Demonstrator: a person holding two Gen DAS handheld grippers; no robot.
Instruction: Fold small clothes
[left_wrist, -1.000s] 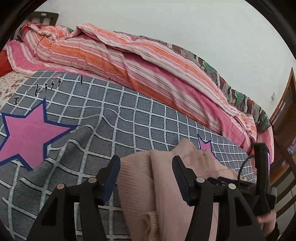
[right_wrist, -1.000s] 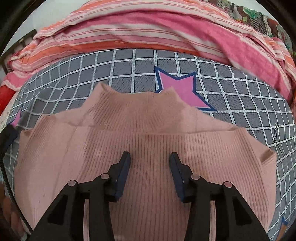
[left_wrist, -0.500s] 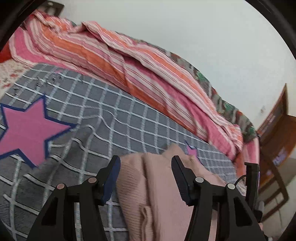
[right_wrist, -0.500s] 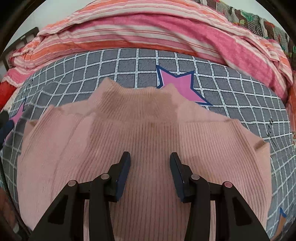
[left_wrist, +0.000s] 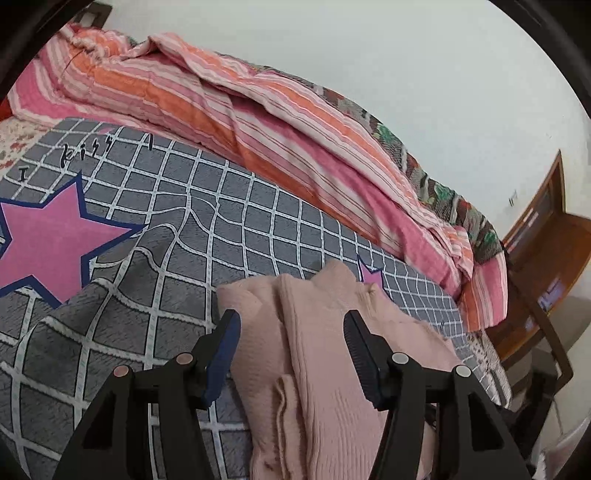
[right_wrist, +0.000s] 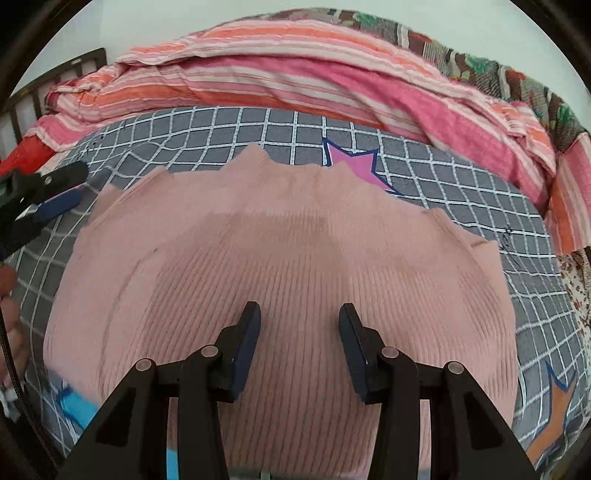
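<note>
Pink sweater (right_wrist: 288, 266) now flatter, left gripper (left_wrist: 291, 332) and right gripper (right_wrist: 299, 321) agape (empty)

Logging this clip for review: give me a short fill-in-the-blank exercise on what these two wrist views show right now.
1. The garment being folded is a ribbed sweater of ____ colour.
2. It lies on a grey checked bedspread printed with pink ____.
3. The jaws of the right hand-held gripper stand ____, with nothing between them.
4. Behind the bedspread lies a bunched ____ quilt in pink and orange.

Missing words: pink; stars; open; striped
</note>
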